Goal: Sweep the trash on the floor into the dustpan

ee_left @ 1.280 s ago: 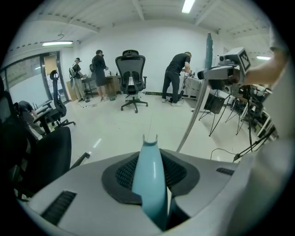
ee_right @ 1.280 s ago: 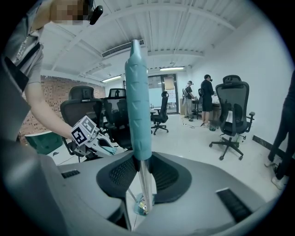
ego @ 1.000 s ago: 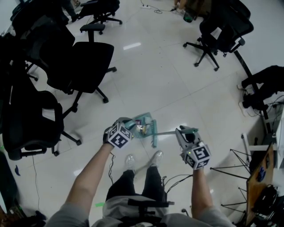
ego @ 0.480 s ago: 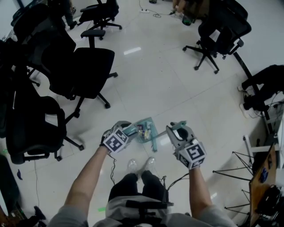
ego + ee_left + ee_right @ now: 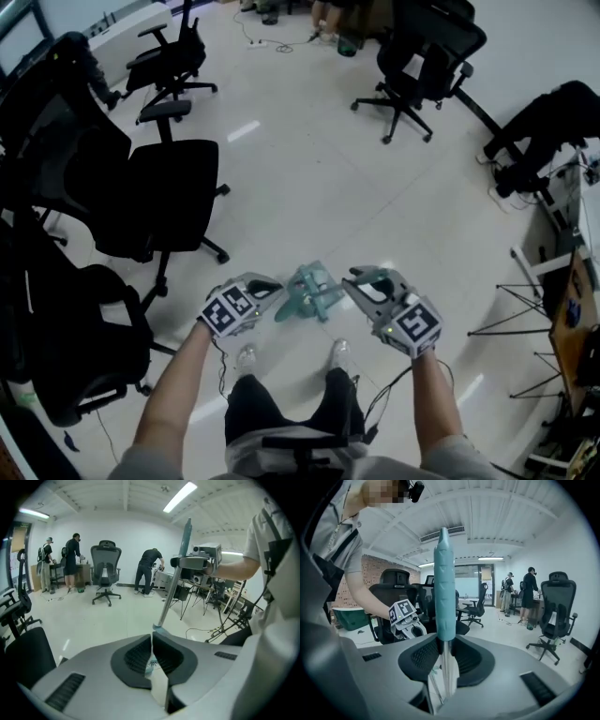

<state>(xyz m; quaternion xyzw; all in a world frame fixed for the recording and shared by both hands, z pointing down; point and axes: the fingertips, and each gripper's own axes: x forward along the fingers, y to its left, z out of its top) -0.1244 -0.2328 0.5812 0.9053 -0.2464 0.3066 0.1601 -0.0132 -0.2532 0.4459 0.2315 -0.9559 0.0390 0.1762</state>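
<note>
over pale floor [image 5: 309,187], teal dustpan [image 5: 306,289] in just-closed left tool [image 5: 274,289], right tool [image 5: 360,279] clamping teal broom handle [image 5: 444,588]

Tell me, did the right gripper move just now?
Yes. The right gripper, holding the broom handle, slid left, away from the tripod legs and nearer the dustpan.

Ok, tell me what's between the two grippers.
In the head view, the teal dustpan fills the gap between left gripper and right gripper. The left fingers have just been closing on its edge; the right holds the broom handle.
</note>
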